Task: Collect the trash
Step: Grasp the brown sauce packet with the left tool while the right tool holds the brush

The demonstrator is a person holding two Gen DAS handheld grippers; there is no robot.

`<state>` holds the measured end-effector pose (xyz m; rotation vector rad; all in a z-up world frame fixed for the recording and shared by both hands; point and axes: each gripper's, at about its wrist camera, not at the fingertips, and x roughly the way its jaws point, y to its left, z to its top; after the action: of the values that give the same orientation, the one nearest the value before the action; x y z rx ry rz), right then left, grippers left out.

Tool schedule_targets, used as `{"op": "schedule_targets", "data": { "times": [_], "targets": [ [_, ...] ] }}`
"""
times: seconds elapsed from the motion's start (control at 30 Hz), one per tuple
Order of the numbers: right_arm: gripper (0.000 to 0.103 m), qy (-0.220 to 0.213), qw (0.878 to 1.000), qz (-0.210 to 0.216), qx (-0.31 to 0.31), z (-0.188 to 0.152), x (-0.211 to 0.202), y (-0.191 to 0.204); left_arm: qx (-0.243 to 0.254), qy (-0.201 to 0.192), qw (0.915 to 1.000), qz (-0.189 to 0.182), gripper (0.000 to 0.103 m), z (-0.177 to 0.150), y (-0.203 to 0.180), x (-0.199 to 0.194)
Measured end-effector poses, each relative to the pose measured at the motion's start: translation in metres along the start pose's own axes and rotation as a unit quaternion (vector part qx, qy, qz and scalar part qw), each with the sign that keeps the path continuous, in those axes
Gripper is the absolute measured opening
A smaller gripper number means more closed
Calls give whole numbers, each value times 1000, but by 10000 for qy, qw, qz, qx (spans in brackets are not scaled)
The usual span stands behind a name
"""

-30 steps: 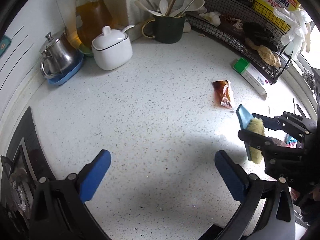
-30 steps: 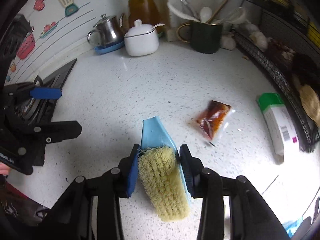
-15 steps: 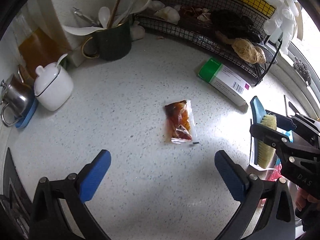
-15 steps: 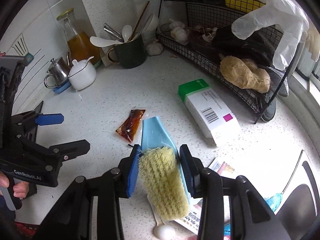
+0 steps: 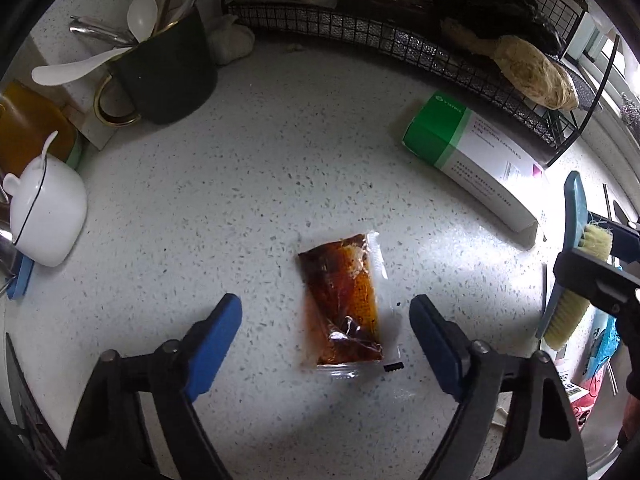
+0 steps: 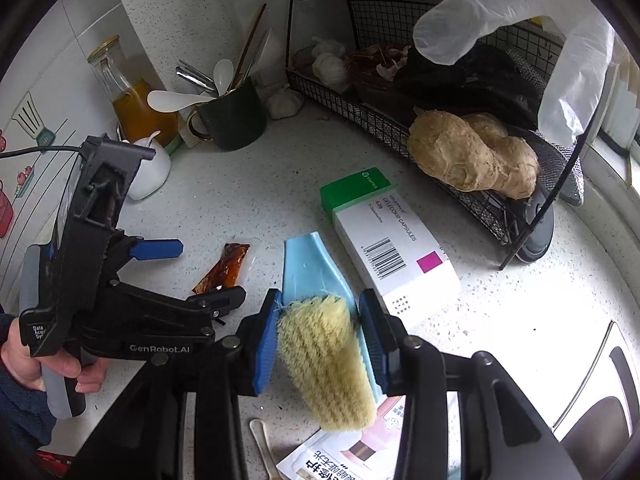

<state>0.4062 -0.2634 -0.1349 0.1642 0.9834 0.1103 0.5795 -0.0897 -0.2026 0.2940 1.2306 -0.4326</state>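
A brown sauce packet (image 5: 344,300) lies flat on the speckled white counter (image 5: 256,184); it also shows in the right wrist view (image 6: 226,268). My left gripper (image 5: 326,332) is open, its blue pads either side of the packet, just above the counter. My right gripper (image 6: 320,340) is shut on a blue-backed scrubbing brush (image 6: 324,344) with yellow bristles, held to the right of the packet; the brush also shows in the left wrist view (image 5: 576,264). A green and white medicine box (image 6: 384,240) lies beyond the brush.
A wire rack (image 6: 460,152) with ginger and garlic runs along the back right. A dark mug of utensils (image 5: 164,68), a white sugar pot (image 5: 48,212) and an oil bottle (image 6: 132,100) stand at the back left. Paper wrappers (image 6: 340,456) lie near the front edge.
My left gripper has moved forward and down, so the sauce packet now lies between its open pads. My right gripper still holds the brush, shifted slightly.
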Motion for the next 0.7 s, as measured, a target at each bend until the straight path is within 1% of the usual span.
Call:
{"op": "schedule_targets", "data": {
  "times": [0.03, 0.07, 0.1, 0.13, 0.17, 0.23, 0.3, 0.33, 0.37, 0.5, 0.57, 0.7],
  "targets": [
    [37, 9, 10000, 0, -3, 0, 1, -1, 9, 55, 10000, -22, 68, 1, -1, 3],
    [37, 17, 10000, 15, -4, 1, 0, -1, 8, 77, 10000, -32, 64, 0, -2, 4],
    [37, 11, 10000, 34, 25, 1, -1, -2, 4, 60, 10000, -35, 63, 0, -2, 3],
    [37, 10, 10000, 63, 58, 1, -1, -3, 16, 46, 10000, -45, 57, -1, -3, 2],
    [37, 17, 9999, 82, 85, -1, -2, -4, 35, 22, 10000, -62, 47, -3, -4, 0],
    [37, 13, 9999, 87, 109, -3, -3, -3, 103, -12, 9999, -87, 33, -6, -8, -5],
    [37, 34, 9999, 94, 107, -6, -4, -1, 118, -49, 9999, -106, 30, -12, -10, -10],
    [37, 46, 9999, 115, 97, -8, -3, 2, 106, -96, 9998, -161, 23, -16, -10, -13],
    [37, 62, 9999, 129, 80, -10, -3, 4, 107, -150, 9996, -208, 14, -20, -10, -18],
    [37, 83, 9998, 162, -35, -18, -5, 19, 45, -191, 9998, -92, 13, -44, -10, -34],
    [37, 89, 9997, 189, -115, -23, -6, 28, -15, -251, 9996, -91, 13, -57, -7, -46],
    [37, 54, 9992, 255, -301, -34, -14, 49, -129, -360, 9993, -16, 12, -96, -6, -75]
  ]
}}
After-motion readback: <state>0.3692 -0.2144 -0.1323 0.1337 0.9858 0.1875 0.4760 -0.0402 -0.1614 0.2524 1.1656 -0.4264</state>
